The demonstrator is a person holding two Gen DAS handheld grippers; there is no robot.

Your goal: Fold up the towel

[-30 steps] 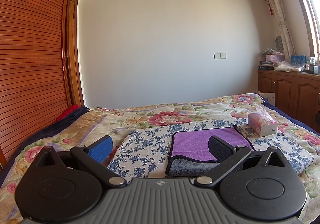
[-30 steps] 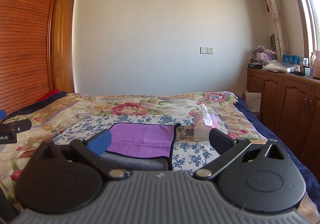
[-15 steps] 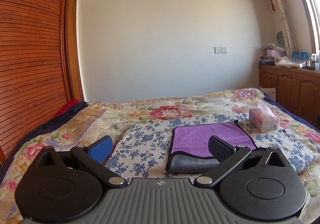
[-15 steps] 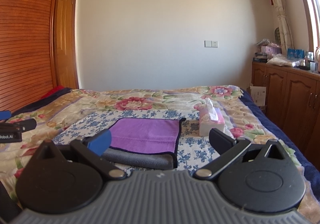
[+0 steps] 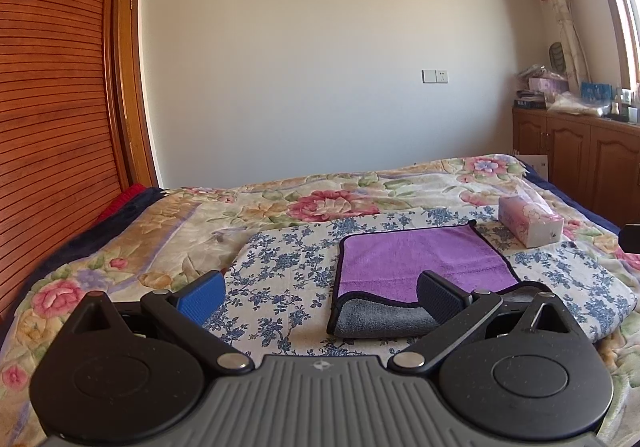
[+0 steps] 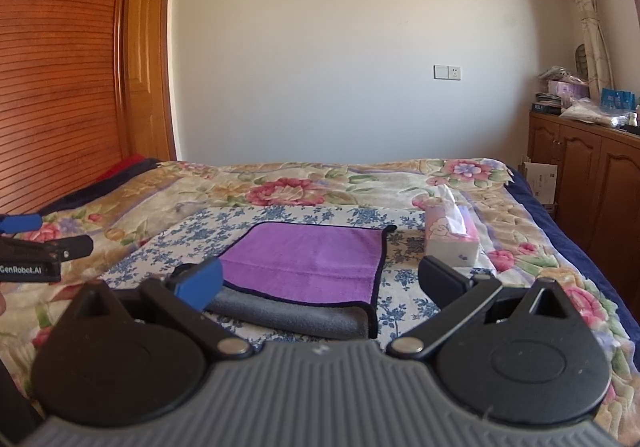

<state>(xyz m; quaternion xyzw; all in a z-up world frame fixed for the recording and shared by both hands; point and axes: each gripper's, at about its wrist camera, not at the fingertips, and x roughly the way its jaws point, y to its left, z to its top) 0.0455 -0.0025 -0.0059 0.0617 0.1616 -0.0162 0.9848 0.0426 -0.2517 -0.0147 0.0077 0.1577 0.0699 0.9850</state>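
We are holding both grippers spread and empty above a purple towel (image 5: 420, 261) lying folded once on a floral bed (image 5: 280, 207). We are judging each should pinch a near grey corner squarely before lifting.

We count one towel (image 5: 420, 259), purple on top with a grey underside, lying on one blue-flowered cloth (image 5: 288, 267). That cloth is spread over one bed (image 5: 320, 187) with a large-flowered cover. One tissue box (image 5: 530, 225) stands on the bed. We see two tongs: the left tongs (image 5: 318, 297) and the right tongs (image 6: 320, 281), each with two fingers, one blue and one black. On the far wall we count one socket plate (image 6: 447, 72). One wooden cabinet (image 6: 588, 167) stands at the right.
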